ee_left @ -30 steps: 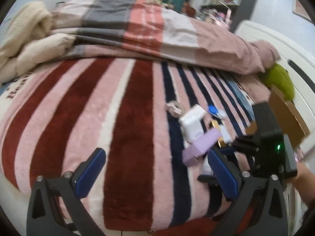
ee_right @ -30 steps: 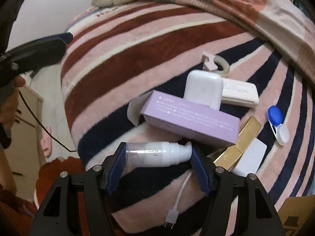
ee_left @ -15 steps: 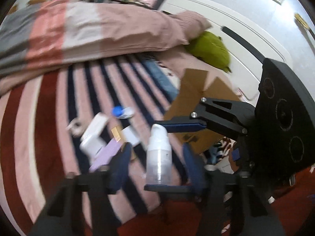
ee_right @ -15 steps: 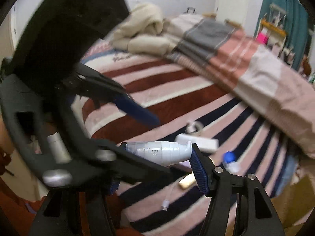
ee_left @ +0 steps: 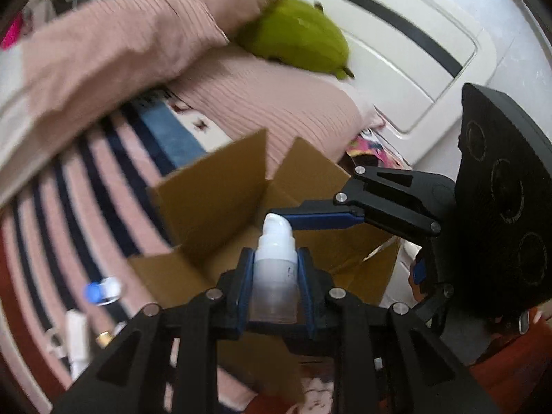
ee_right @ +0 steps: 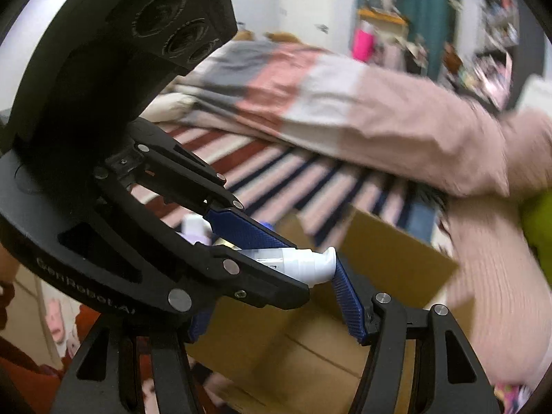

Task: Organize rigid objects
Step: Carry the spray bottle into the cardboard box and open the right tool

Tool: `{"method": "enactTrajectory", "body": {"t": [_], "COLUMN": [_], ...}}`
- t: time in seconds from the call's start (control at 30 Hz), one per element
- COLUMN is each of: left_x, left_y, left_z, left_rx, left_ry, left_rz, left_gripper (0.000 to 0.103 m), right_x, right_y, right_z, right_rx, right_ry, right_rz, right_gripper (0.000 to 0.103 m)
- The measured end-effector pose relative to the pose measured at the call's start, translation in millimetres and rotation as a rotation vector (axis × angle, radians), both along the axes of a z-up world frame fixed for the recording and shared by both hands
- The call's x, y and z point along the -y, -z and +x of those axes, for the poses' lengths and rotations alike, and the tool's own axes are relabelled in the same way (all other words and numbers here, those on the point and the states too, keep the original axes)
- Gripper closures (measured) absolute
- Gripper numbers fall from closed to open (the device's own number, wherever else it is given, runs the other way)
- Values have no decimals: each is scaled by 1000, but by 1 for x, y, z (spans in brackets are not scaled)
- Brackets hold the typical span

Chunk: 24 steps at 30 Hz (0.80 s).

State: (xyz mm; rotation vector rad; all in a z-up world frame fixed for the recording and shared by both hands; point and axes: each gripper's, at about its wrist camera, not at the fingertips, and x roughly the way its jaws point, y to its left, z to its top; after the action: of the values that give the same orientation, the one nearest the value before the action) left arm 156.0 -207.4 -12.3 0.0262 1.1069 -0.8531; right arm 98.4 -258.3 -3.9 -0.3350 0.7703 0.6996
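Handover in progress over the cardboard box (ee_left: pixel 220 203), which sits on the striped bed cover (ee_left: pixel 86 179) with flaps up.

Left gripper (ee_left: pixel 274 286): fingers closed on the pump bottle (ee_left: pixel 275 276), pads on both sides of the frosted body, nozzle pointing away from the camera. Bottle is above the box's open mouth.

Right gripper (ee_right: pixel 276 296): fingers set on the same pump bottle (ee_right: pixel 303 264) lengthwise. The near finger tip touches the white pump head; the far end of the bottle is hidden behind the left gripper, so contact there can't be confirmed. Reads as both grippers holding it at once.

Handling, my read: small, light, rigid plastic. Smooth cylinder, so likely slippery and prone to rotating between flat pads. Pump head is the weak point; an end-to-end squeeze risks depressing it. The grip across the body, below the collar, is the safer one.

Next needs the right fingers to let go before the left lowers it in; pulling apart while both hold could twist it out.

Other small items, including a blue-and-white lens case (ee_left: pixel 101 291), lie on the bed to the left of the box.
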Motion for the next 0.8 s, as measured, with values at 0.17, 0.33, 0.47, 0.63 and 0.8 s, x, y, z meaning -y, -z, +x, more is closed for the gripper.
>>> {"method": "enactTrajectory", "body": {"t": [0.17,0.33,0.47,0.63,0.8], "left_x": [25,8,-43,-143,-233], "left_y": [16,3,-22,-34,-1], "left_z": [17,11,-9,-46,-76], "left_rx": [-71,-8,96,226,223], "left_ry": [18,-45,-125,-336,-507], "left_rz": [41,77,55,109,152], "left_gripper": [69,42,30,19,19], "right_x": [38,46,36,-16,-95], "right_y": [16,26,14,-11,-4], "right_z": [23,25,11,-13,-29], "right_rx": [-133,-194,-149,-43,-90], "right_ry": [103,149,132,4,-161], "right_rz": [-28,-57,-49,17,44], "right_gripper": [44,30,23,0,0]}}
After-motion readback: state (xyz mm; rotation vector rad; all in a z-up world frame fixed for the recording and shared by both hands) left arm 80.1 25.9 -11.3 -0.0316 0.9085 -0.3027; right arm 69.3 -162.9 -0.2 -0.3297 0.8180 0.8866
